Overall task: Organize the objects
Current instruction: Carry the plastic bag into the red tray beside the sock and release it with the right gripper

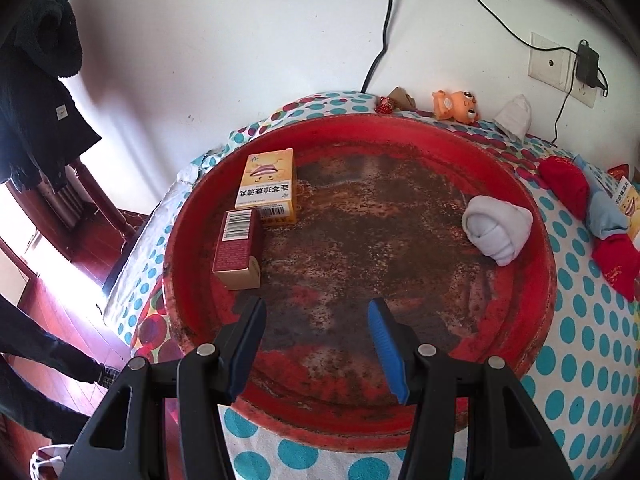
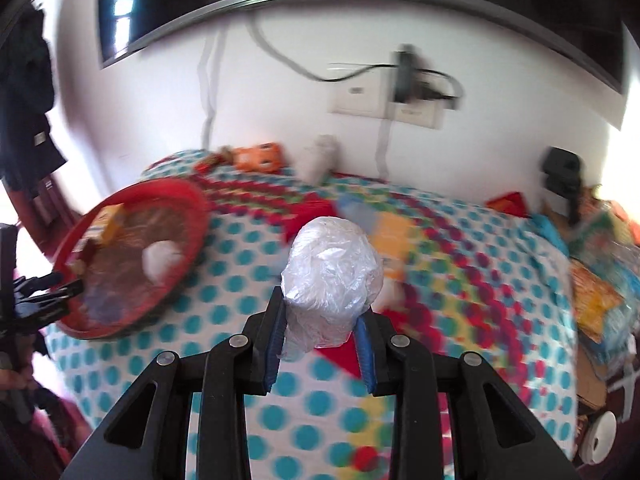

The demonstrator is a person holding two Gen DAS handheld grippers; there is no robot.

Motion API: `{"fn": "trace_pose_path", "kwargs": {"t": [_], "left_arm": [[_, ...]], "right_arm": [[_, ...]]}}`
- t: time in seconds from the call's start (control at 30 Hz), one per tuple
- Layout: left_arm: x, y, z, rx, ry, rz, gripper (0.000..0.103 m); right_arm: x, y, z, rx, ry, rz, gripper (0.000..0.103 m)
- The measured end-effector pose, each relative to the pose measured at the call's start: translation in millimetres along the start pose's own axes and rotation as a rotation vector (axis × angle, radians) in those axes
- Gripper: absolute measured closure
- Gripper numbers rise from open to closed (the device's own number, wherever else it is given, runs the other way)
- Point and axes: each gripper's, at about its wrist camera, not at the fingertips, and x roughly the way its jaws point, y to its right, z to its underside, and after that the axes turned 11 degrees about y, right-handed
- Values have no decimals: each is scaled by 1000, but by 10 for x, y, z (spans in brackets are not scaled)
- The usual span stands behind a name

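A round red tray (image 1: pixel 536 216) with a worn, rusty floor lies on the dotted tablecloth. In it are a yellow medicine box (image 1: pixel 269 186), a dark red box (image 1: pixel 238 248) and a rolled white sock (image 1: pixel 496 228). My left gripper (image 1: pixel 318 312) is open and empty, hovering over the tray's near edge. My right gripper (image 2: pixel 322 308) is shut on a crumpled white plastic-wrapped ball (image 2: pixel 332 272), held above the table to the right of the tray (image 2: pixel 192 200). The left gripper (image 2: pixel 44 292) shows at the tray's left in the right wrist view, which is motion-blurred.
Red socks (image 1: pixel 566 184) and a light blue sock (image 1: pixel 604 208) lie right of the tray, with another yellow box (image 1: pixel 630 208). An orange toy (image 1: pixel 456 106) and a white bundle (image 1: pixel 514 114) sit by the wall. Snack packets (image 2: pixel 600 292) crowd the table's right end.
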Motion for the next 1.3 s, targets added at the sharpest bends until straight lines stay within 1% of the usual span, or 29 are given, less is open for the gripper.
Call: {"fn": "trace_pose_path", "kwargs": {"t": [0.17,0.33,0.5,0.67,0.9,1.1,1.17,1.2,1.3], "left_arm": [[9,-46,-8,-5,6,-4,49],[47,-82,0,-11,-5,-3,49],[78,-112,0,-20,-10,-2,49],[131,-132,16,-23,-25,-3,48],[175,-156,21,-37,-30,7,48],[168,-137,14,-47,-25,38,48],[177,-111,17,-40,-27,44,49],[184,-91,21,-34,-30,46,48],[181,-41,24,-16,-26,41,49]], "right_arm": [[156,-556,-2,-63,-30,-96,74],[347,-1133,-4,-118,-63,-195,74],[543,-1554,29,-179,-93,-253,74],[768,-1840,98,-225,-139,-285,74],[1027,-2049,190,-262,-189,-303,74],[1204,-2062,255,-269,-224,-292,74],[1232,-2060,278,-274,-233,-290,73],[1243,-2063,283,-275,-235,-289,70],[1234,-2040,290,-263,-234,-292,68]]}}
